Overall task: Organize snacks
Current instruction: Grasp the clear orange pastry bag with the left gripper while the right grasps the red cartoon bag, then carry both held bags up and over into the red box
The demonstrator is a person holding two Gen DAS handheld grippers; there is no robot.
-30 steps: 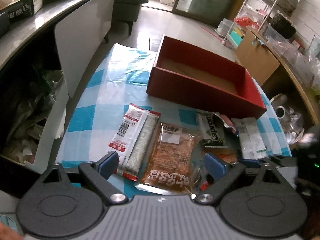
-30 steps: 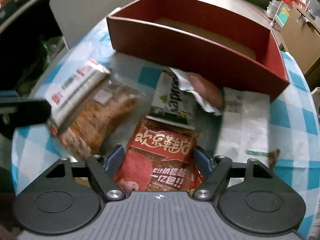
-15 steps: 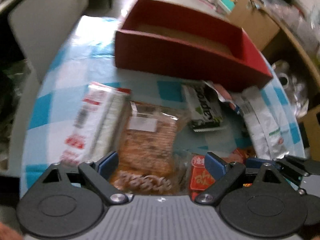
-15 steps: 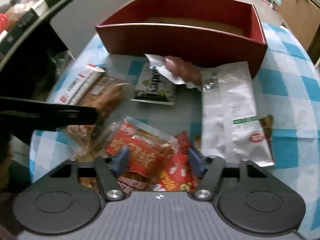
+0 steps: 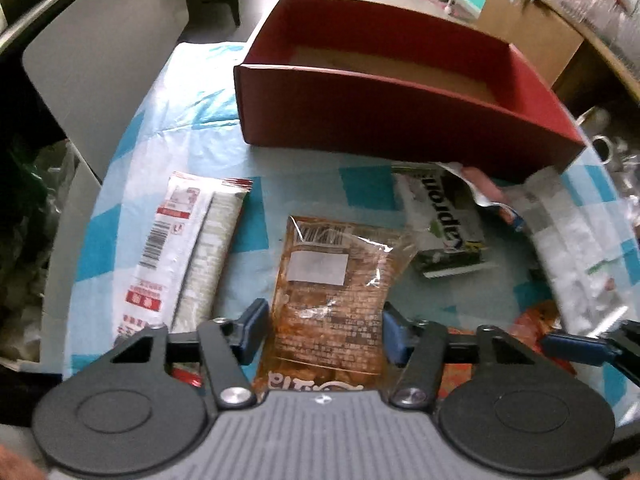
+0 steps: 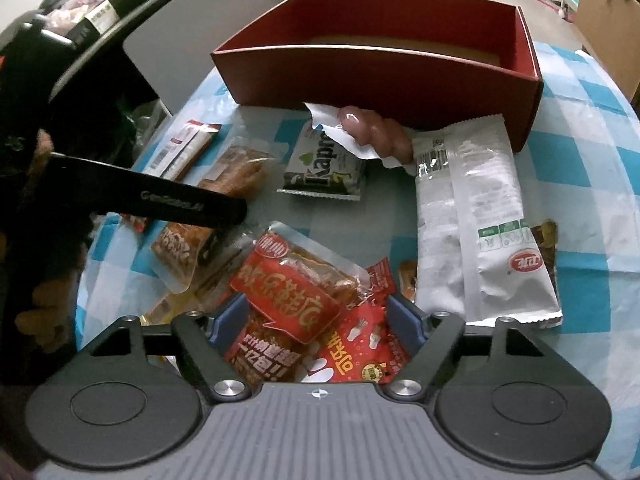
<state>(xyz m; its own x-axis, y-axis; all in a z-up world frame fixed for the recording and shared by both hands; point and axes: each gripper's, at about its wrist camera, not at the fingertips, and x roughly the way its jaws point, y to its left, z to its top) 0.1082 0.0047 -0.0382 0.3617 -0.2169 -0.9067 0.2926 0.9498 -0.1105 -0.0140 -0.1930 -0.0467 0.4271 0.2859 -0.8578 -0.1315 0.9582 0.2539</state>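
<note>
An empty red box (image 5: 400,80) stands at the far side of the checked tablecloth, also in the right wrist view (image 6: 376,68). My left gripper (image 5: 326,330) is open, its fingers either side of a clear brown snack packet (image 5: 336,284). My right gripper (image 6: 314,318) is open over a red snack packet (image 6: 288,292) lying on other red packets. A white-red long packet (image 5: 180,252) lies at left. A green Kapro packet (image 6: 324,164), a sausage (image 6: 372,130) and a long white packet (image 6: 476,224) lie by the box.
The blue-and-white tablecloth (image 5: 192,120) covers a round table. A white panel (image 5: 104,56) and dark shelving stand to the left. A cardboard box (image 5: 528,36) and clutter sit at the right. The left gripper's dark finger (image 6: 148,198) crosses the right wrist view.
My left gripper has moved forward and right, centring on the brown packet with its fingers either side of it. My right gripper has drawn back a little over the red packets.
</note>
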